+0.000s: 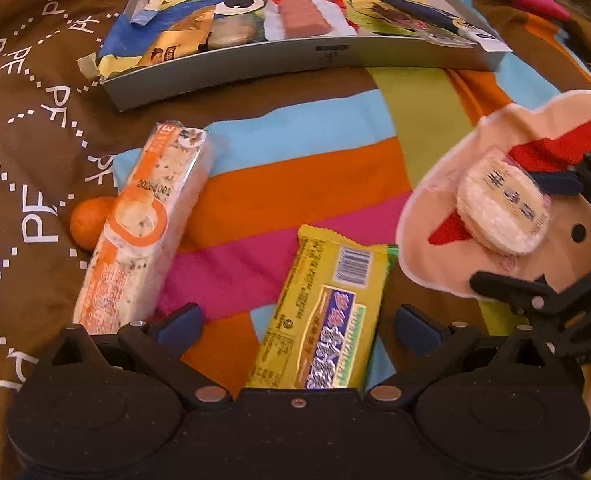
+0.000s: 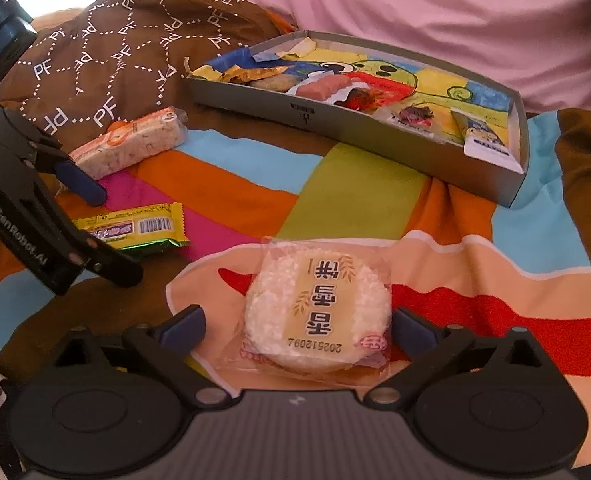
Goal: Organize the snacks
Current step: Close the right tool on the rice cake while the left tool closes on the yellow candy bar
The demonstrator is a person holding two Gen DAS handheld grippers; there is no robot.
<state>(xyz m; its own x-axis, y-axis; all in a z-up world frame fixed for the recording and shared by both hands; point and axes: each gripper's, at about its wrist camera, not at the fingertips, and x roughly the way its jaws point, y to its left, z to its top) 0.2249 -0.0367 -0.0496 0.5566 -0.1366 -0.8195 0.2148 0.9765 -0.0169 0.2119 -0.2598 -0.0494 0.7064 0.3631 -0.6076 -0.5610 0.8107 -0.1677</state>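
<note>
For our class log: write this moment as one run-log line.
left tongs: open over yellow bar | right tongs: open around rice cake | box: holds snacks

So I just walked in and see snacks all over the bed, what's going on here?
A person with a gripper in each hand is sorting snacks into the grey tray. The right gripper is open around the round rice cake; the left gripper is open over the yellow bar. An orange-wrapped bar and a tangerine still lie loose.
</note>
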